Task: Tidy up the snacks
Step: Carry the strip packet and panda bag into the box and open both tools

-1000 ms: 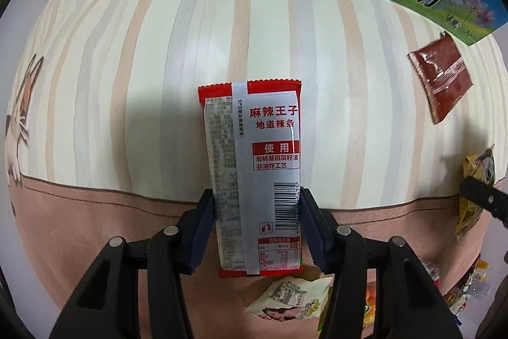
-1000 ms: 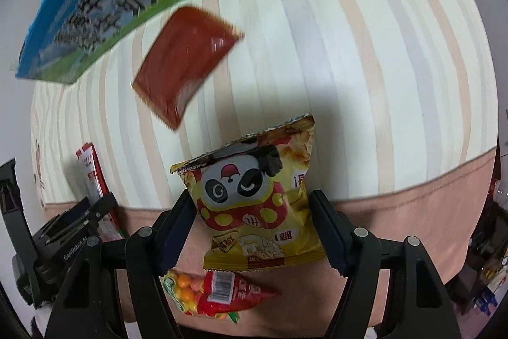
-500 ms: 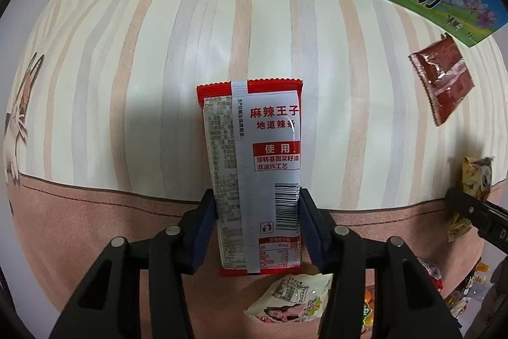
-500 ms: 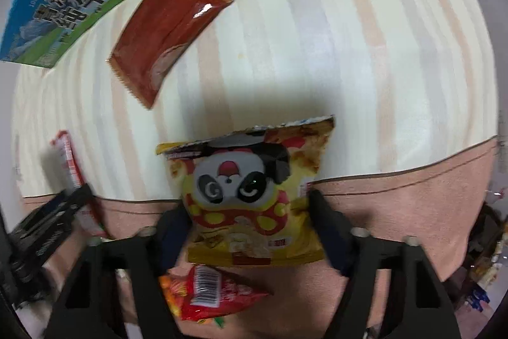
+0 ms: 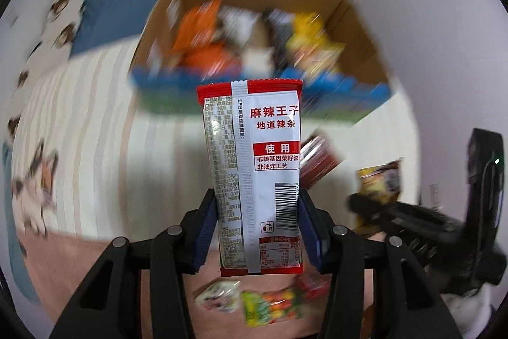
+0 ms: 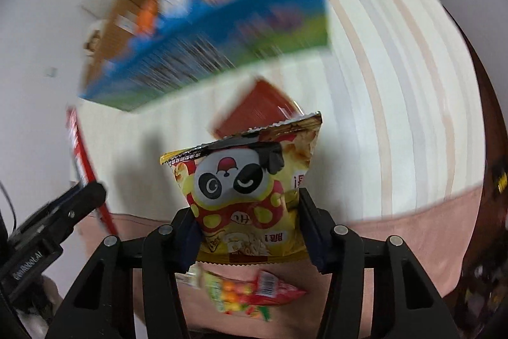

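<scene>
The left gripper (image 5: pixel 257 231) is clamped on the lower part of a red and white snack packet (image 5: pixel 252 177), which stands upright between its blue pads with the printed back and barcode facing the camera. The right gripper (image 6: pixel 249 231) is closed on the bottom half of a yellow panda chip bag (image 6: pixel 247 196), also held upright.

Both are above a bed with a striped sheet (image 5: pixel 104 148) and a pink border along its near edge. A cardboard box (image 5: pixel 254 46) with blue and green printed sides sits at the far side of the sheet, open at the top and already holding several blurred packets in orange, white and yellow. In the right wrist view the same box (image 6: pixel 222 40) lies towards the upper left.

A dark red packet (image 6: pixel 257 113) lies flat on the sheet between the box and the panda bag, partly hidden behind the bag. On the pink border near the bed's front edge lie a small pale packet (image 5: pixel 219 296) and, just beside it, a bag of colourful candy (image 5: pixel 273 305). A cat-print cushion (image 5: pixel 31 189) rests at the left edge.
</scene>
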`<state>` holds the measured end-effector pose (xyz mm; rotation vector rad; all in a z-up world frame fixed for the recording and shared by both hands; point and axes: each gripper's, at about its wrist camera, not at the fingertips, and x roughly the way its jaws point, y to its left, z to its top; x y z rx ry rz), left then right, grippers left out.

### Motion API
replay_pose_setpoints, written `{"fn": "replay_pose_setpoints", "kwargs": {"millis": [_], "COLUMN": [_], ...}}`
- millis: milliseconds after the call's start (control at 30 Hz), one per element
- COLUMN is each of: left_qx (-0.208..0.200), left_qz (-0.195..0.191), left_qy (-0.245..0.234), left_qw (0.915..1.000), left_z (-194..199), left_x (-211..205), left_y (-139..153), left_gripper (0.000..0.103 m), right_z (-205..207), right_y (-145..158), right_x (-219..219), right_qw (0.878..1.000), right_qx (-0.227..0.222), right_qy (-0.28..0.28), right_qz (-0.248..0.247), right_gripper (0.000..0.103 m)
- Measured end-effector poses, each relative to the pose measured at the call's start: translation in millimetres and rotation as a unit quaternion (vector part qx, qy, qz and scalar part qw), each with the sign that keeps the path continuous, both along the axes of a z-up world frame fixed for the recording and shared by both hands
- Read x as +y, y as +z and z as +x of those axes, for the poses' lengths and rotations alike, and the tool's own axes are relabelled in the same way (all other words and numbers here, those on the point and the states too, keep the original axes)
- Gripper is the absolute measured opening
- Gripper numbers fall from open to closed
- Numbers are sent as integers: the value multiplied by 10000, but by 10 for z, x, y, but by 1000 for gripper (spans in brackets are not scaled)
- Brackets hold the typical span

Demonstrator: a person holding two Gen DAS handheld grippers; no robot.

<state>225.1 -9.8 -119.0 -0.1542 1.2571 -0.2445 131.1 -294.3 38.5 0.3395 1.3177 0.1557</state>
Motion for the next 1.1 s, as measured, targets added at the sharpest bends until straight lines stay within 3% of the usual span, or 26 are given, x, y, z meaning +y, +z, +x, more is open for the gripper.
{"fn": "replay_pose_setpoints", "kwargs": {"millis": [67,167,333,467,600,767,833,900,933,967,1033,1100], "left_qx": [-119,-276,-220,178,628,923,1186,1436,1462,1467,1400,1279], "left_qz": [-225,-242,54,310,533,764,743,506,442,420,482,477], "left_qy": [-103,-289,-442,-457,-471,-466,-373,-244,-191,-176,-177,-170], "left_qw": [9996,9989,9988,9983,9955,9917,9895,9880,9881,9881,9888,9905], "left_z": [249,680,1514,2178,2599,2854,2955,3032,3042,3048,3041,3010], "left_x": [-85,-193,-384,-503,-525,-473,-413,-343,-312,-297,-279,-241], "left_y": [257,496,542,251,-124,-512,-647,-773,-800,-814,-817,-812], "left_gripper": [46,46,46,46,47,48,50,54,58,71,89,91], "right_z": [155,461,1210,1853,2285,2586,2668,2720,2753,2767,2779,2782], "right_y": [332,794,1185,1115,943,601,470,387,339,329,315,290], "right_x": [0,-60,-101,-214,-303,-322,-305,-286,-268,-238,-181,-145], "right_qw": [9995,9977,9950,9947,9931,9929,9921,9915,9917,9915,9902,9893], "right_qx": [-278,-618,-883,-588,-220,146,333,468,488,496,466,477], "right_qy": [91,215,323,296,240,210,222,259,278,315,354,382], "right_qz": [119,170,-329,-791,-1127,-1163,-1187,-1185,-1154,-1158,-1268,-1328], "right_gripper": [56,56,56,56,56,57,62,74,84,95,95,95]}}
